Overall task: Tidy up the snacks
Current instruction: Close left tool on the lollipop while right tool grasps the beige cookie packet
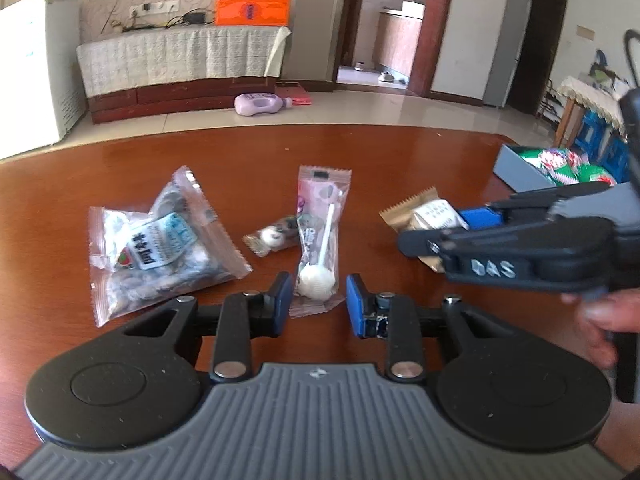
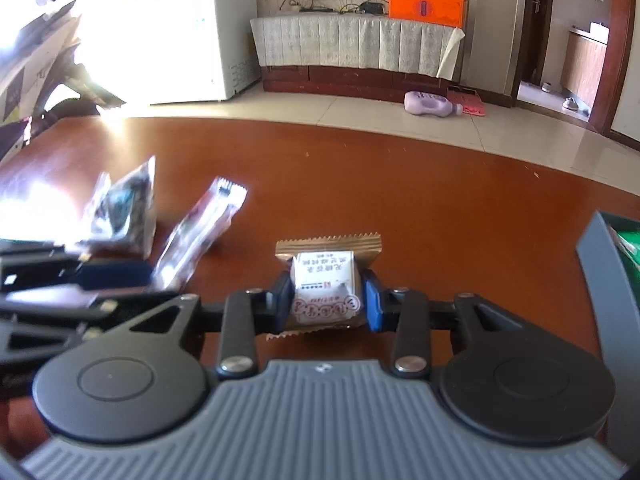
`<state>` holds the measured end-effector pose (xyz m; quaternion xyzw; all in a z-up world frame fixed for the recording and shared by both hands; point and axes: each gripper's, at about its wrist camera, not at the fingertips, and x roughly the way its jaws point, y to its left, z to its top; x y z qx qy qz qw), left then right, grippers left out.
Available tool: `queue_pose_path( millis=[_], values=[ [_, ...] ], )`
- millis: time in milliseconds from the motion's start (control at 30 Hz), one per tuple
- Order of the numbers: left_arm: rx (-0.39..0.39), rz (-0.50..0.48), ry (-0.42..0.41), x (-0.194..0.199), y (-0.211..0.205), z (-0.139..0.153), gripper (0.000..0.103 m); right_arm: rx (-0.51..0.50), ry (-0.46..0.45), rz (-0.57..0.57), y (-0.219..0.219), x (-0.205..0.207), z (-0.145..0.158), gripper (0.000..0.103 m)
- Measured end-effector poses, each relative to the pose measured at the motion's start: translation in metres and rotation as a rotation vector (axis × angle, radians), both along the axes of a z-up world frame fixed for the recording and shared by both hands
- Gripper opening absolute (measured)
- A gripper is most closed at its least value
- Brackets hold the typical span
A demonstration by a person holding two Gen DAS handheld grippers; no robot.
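On the brown table [image 1: 360, 160] lie several snacks. A pink lollipop packet [image 1: 318, 240] lies between the pads of my left gripper [image 1: 318, 304]; the jaws stand a little apart from the packet's sides, open. To its left are a clear bag of wrapped sweets [image 1: 160, 248] and a small wrapped candy [image 1: 272, 238]. My right gripper [image 2: 326, 300] is shut on a gold-and-white pastry packet [image 2: 326, 280], which also shows in the left wrist view [image 1: 428, 216]. The right gripper [image 1: 448, 228] reaches in from the right.
A grey box [image 1: 516, 170] holding green and red packets stands at the table's right; its wall shows in the right wrist view [image 2: 608, 280]. Beyond the far table edge are a cloth-covered cabinet [image 1: 180, 56], a white freezer [image 2: 200, 36] and a purple bottle [image 1: 260, 103] on the floor.
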<state>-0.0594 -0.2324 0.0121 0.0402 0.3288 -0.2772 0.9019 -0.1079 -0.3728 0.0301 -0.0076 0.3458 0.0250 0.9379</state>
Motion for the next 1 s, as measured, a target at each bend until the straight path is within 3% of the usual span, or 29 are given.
queue_pose_path(
  millis=[300, 500, 1000],
  values=[
    [-0.004, -0.006, 0.019, -0.017, -0.02, 0.001, 0.025, -0.049, 0.06, -0.023, 0.001, -0.077, 0.008, 0.04],
    [-0.018, -0.002, -0.008, -0.033, -0.026, 0.016, 0.024, -0.026, 0.021, -0.069, -0.004, -0.123, 0.019, 0.04],
    [-0.01, -0.029, -0.051, -0.071, -0.045, 0.049, 0.024, -0.008, -0.088, -0.086, -0.011, -0.16, 0.055, 0.04]
  ],
)
